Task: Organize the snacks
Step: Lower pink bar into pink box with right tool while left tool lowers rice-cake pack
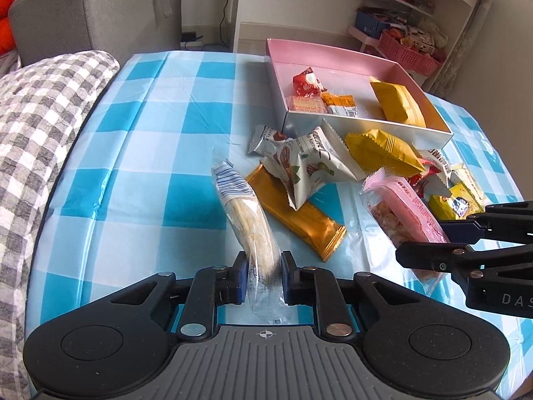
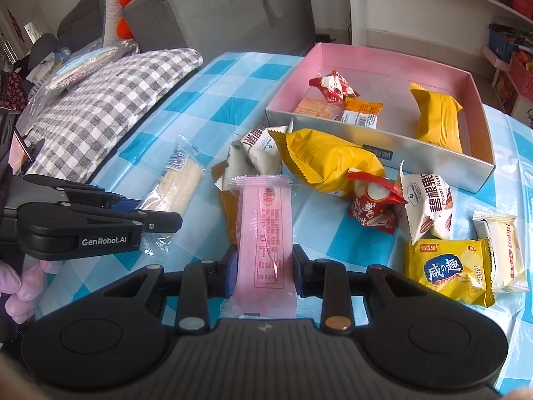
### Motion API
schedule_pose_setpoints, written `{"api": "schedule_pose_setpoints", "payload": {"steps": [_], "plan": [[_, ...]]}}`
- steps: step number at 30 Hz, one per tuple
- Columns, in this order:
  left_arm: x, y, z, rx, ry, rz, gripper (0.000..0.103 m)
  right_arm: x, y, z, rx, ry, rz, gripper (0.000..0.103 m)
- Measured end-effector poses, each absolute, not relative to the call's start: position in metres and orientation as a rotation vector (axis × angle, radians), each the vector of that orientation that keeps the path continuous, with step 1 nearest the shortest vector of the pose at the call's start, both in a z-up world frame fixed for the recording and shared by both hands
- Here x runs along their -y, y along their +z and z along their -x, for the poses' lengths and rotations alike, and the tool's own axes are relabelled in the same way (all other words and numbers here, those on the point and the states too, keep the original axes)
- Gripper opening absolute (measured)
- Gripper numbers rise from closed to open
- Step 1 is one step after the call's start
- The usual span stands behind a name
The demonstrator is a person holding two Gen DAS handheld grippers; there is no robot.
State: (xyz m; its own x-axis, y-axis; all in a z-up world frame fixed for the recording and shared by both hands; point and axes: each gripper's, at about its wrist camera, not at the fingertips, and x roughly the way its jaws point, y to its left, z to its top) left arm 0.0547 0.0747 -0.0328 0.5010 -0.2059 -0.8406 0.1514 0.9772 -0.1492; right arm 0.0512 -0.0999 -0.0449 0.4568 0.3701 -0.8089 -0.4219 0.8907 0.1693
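My left gripper (image 1: 265,268) is shut on a clear-wrapped pale wafer bar (image 1: 246,213), held above the table; it also shows in the right wrist view (image 2: 176,183). My right gripper (image 2: 265,266) is shut on a pink-wrapped bar (image 2: 263,233), seen in the left wrist view (image 1: 406,213) too. A pink-lined box (image 1: 276,76) at the back holds several snacks, among them a yellow pack (image 1: 396,101) and a red candy (image 1: 306,83). Loose snacks lie in front of the box: an orange bar (image 1: 296,213), a pecan packet (image 1: 313,166), a yellow pack (image 2: 329,163).
The blue checked tablecloth (image 1: 160,153) covers the table. A grey checked cushion (image 1: 36,126) lies at the left edge. Shelves with a pink basket (image 1: 409,51) stand behind the table. A grey sofa (image 2: 206,10) is at the back left.
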Motion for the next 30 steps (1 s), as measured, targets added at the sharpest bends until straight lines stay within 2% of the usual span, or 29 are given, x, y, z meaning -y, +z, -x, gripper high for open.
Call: {"api": "schedule_pose_setpoints", "payload": {"steps": [12, 22, 30], "plan": [[-0.079, -0.005, -0.071, -0.939, -0.22, 0.146, 0.017, 0.114, -0.001, -0.058, -0.838, 0.484, -0.026, 0.029], [-0.063, 0.007, -0.105, -0.907, -0.253, 0.304, 0.017, 0.159, -0.005, -0.084, -0.803, 0.298, -0.173, 0.029], [-0.029, 0.018, -0.143, -0.853, -0.3, 0.234, 0.017, 0.177, -0.007, -0.112, -0.764, 0.201, -0.267, 0.029]]}}
